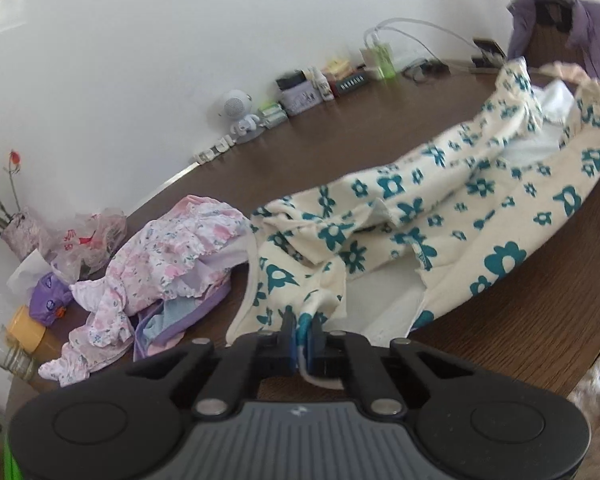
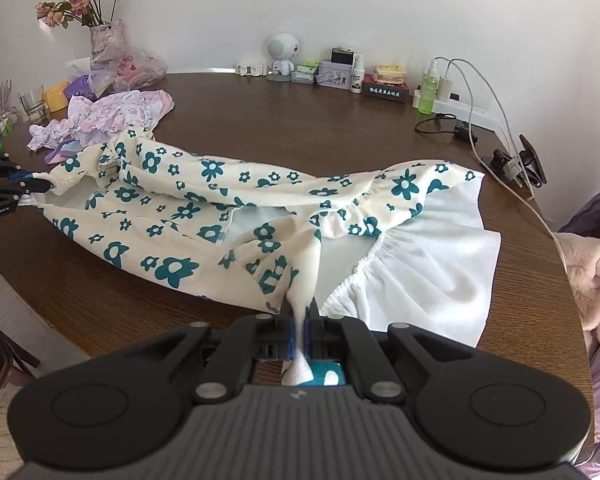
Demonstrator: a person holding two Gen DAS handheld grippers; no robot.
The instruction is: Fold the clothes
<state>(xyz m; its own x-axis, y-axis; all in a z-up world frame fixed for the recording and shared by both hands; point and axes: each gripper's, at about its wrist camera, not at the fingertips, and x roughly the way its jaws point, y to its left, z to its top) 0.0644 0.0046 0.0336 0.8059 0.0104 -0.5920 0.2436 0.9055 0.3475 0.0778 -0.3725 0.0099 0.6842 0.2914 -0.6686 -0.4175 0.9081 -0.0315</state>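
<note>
A cream garment with teal flowers [image 2: 204, 200] and a white lining lies crumpled across the brown wooden table [image 2: 280, 120], stretched between both grippers. In the right wrist view my right gripper [image 2: 300, 316] is shut on a bunched fold at the garment's near edge, beside the white ruffled hem. My left gripper [image 2: 36, 184] shows at the left edge of that view, pinching the garment's far end. In the left wrist view the left gripper [image 1: 303, 320] is shut on a gathered tip of the garment [image 1: 420, 208], which runs away to the upper right.
A pile of pink floral clothes [image 2: 112, 114] lies at the back left near a vase of flowers [image 2: 104, 40], a plastic bag and a glass [image 2: 34, 104]. Small bottles and boxes line the wall. A power strip with cables [image 2: 468, 112] and a fluffy pink cloth [image 2: 592, 272] are at the right.
</note>
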